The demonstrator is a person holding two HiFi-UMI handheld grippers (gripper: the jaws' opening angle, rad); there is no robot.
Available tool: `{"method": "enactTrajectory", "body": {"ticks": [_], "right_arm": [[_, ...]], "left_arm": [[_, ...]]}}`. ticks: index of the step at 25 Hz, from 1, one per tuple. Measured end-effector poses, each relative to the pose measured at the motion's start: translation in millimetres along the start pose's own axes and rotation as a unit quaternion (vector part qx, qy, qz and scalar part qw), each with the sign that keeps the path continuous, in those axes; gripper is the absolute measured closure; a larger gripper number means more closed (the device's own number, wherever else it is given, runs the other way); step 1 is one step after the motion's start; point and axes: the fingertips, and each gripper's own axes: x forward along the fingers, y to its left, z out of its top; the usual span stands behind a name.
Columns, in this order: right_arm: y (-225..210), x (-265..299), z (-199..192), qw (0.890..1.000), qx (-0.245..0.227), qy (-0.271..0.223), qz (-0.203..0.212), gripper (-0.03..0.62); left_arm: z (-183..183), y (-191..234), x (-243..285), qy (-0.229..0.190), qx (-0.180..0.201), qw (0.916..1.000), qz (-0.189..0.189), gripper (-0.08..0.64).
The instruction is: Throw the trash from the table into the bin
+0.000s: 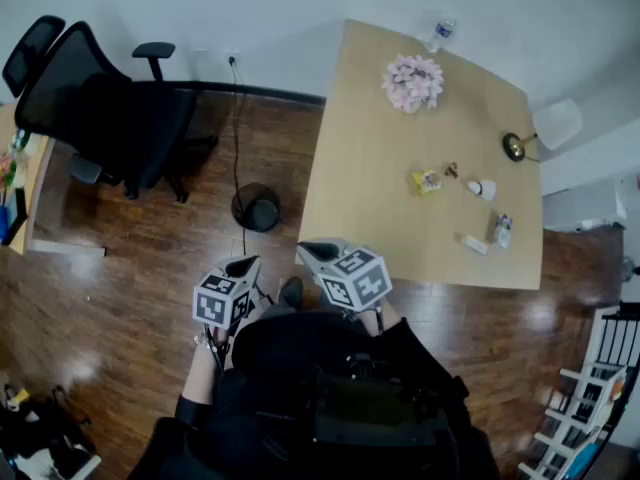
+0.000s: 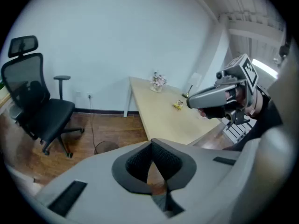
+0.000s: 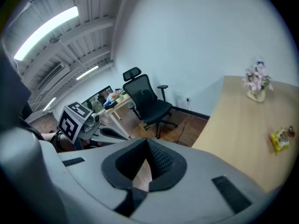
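Trash lies on the right part of the light wooden table [image 1: 365, 158]: a yellow wrapper [image 1: 427, 181] [image 2: 178, 105] [image 3: 279, 139], a small brown scrap [image 1: 452, 170], a white crumpled piece [image 1: 482, 189], a packet [image 1: 502, 230] and a white stub [image 1: 475, 244]. The round black bin [image 1: 257, 208] [image 2: 106, 147] stands on the floor left of the table. My left gripper [image 1: 243, 265] [image 2: 152, 146] hangs over the floor near the bin, shut and holding nothing. My right gripper [image 1: 318, 251] [image 3: 147, 143] sits at the table's near left corner, shut and holding nothing.
A flower vase [image 1: 412, 81], a water bottle [image 1: 439, 34] and a brass lamp [image 1: 517, 147] stand at the table's far side. A black office chair [image 1: 110, 113] is at the left. A cable [image 1: 238, 138] runs down to the bin. A white rack [image 1: 590, 408] stands at the right.
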Motion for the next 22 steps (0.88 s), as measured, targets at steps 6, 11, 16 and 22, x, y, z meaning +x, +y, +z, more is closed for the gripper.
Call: {"method": "enactTrajectory", "body": {"ticks": [6,11,16,22], "right_arm": [[-51,-46,-23,0.998,0.04,-0.033,-0.045,0.584],[-92,-98,-61,0.984,0.115,-0.077,-0.11,0.584],[-129,-149,-101,0.962,0.185,-0.116,-0.161,0.584],[-164,-200,-132,0.944,0.221,-0.141,-0.199,0.584]], "left_arm": [[35,-54,41,0.014,0.057,0.9973,-0.044,0.557],[50,-103,72,0.033,0.117,0.9874,-0.101,0.557],[52,-151,99,0.057,0.152,0.9764,-0.142,0.557],[54,-204,130,0.083,0.184,0.9643,-0.171,0.557]]}}
